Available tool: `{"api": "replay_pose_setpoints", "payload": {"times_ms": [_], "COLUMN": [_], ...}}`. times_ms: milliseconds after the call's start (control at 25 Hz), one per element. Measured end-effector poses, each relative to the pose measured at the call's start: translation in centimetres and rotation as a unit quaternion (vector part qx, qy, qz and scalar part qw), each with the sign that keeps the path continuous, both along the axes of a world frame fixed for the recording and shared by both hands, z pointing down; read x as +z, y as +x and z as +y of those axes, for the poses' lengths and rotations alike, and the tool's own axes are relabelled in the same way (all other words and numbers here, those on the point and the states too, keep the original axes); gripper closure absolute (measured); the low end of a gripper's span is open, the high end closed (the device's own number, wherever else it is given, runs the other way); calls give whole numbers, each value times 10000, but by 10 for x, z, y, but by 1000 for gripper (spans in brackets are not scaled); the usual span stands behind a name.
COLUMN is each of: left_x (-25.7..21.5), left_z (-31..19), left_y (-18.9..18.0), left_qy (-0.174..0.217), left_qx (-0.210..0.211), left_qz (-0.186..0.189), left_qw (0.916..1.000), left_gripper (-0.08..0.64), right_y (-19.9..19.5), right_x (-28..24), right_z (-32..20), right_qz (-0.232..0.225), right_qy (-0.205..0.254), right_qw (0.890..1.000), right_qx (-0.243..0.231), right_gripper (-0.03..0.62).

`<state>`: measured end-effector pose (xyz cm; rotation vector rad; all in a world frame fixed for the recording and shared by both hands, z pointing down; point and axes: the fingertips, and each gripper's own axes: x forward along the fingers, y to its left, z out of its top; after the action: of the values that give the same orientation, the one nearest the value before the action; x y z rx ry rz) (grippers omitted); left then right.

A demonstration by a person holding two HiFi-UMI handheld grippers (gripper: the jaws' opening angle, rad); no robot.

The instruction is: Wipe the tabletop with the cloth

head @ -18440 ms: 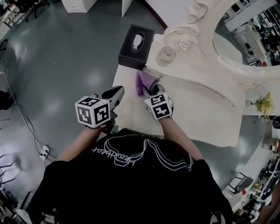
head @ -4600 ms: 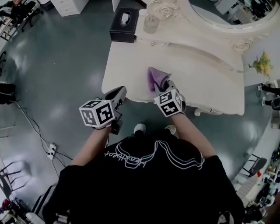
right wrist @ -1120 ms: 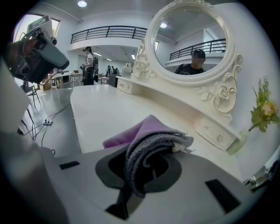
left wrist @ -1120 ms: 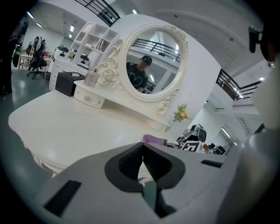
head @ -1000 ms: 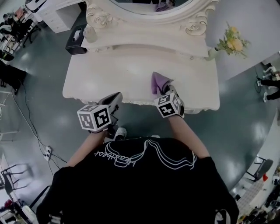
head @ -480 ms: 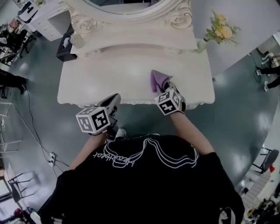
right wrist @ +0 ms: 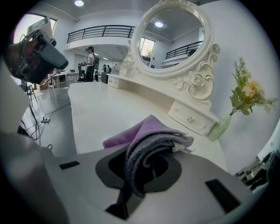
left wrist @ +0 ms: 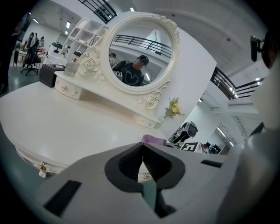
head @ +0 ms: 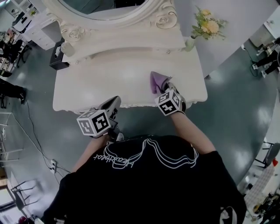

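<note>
A purple cloth (head: 156, 81) lies bunched on the white tabletop (head: 113, 76) near its front right part. My right gripper (head: 166, 89) is shut on the purple cloth (right wrist: 151, 135), whose folded edge fills the space between the jaws. My left gripper (head: 114, 103) hovers at the table's front edge, left of the cloth. In the left gripper view its jaws (left wrist: 142, 164) meet with nothing between them, and a strip of the purple cloth (left wrist: 153, 139) shows beyond them.
A carved oval mirror (head: 109, 8) with small drawers stands along the table's back. A vase of yellow flowers (head: 203, 28) stands at the back right, a glass jar (head: 68, 48) and a black tissue box (head: 56, 59) at the back left. Grey floor surrounds the table.
The right gripper has carried the cloth from the table's left end to its right part over the earlier frames. In the last second both grippers keep their places relative to each other.
</note>
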<state>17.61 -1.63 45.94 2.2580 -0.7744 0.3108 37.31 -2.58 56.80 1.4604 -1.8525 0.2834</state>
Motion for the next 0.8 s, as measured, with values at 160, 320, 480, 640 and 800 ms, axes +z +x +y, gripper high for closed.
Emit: {"api": "replay_pose_setpoints", "payload": {"times_ms": [160,320,480,640,800], "left_x": [3,4,8,9,5], "left_z": [7,11,18,24,28], "left_y": [14,29,43,57,68], "left_qy": [-46,-59,-95,-86,-33], "left_qx": [1,4,8,50,59], "left_qz": [39,79,126,142,158], "left_qw": [10000,10000,9999,9998,9999], "left_gripper": [555,555,555,555,555], "right_y": [16,34,52,72,91], "right_x": [-1,-2,-1,-1,0], "right_z": [7,13,21,29,36], "right_qz": [16,34,48,49,37], "right_qy": [17,22,37,47,45], "right_qw": [10000,10000,9999,9996,9993], "right_qx": [45,90,152,266,381], "right_gripper": [543,543,543,543,543]}}
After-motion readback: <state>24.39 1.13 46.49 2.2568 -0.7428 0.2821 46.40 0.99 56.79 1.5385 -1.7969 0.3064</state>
